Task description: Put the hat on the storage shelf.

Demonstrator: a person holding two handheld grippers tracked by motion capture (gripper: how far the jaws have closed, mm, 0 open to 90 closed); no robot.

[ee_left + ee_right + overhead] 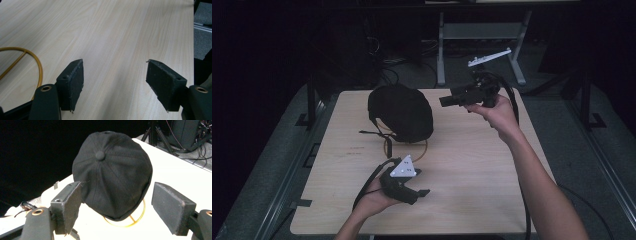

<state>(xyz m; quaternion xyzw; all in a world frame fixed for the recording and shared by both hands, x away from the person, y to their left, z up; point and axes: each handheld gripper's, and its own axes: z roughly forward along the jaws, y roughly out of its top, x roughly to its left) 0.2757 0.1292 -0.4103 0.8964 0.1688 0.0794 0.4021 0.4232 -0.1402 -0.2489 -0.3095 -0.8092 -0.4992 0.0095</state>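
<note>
No brand, label or readable writing appeared on anything; the white dots on the grey three-cornered plate of the left gripper (424,192) were too small to tell apart.

A black cap (402,111) sat on a thin gold wire stand (418,151) on the pale wood table (472,170). It lay ahead of the left gripper and a little to that gripper's left, near but apart. The right gripper (445,101), held raised in the right hand (499,111) over the table's far right part, pointed at the cap from just beside it.

The right gripper view gave what the high view could not: the cap's (113,173) crown button, its stitched panels, and the gold ring (136,216) curving out below its rim. The right gripper (116,206) stood released, its pads wide apart with the cap framed between and beyond them, untouched.

The left gripper view showed bare wood grain (117,37) ahead of the left gripper (115,85), also released and holding nothing, with an arc of the gold ring (37,65) off to its left.

From above, the left hand (374,200) held its gripper low over the table's near edge. Around the table the room was dark, with grey floor (582,150), a metal frame (479,35) and loose cables (387,65) beyond the far edge.
</note>
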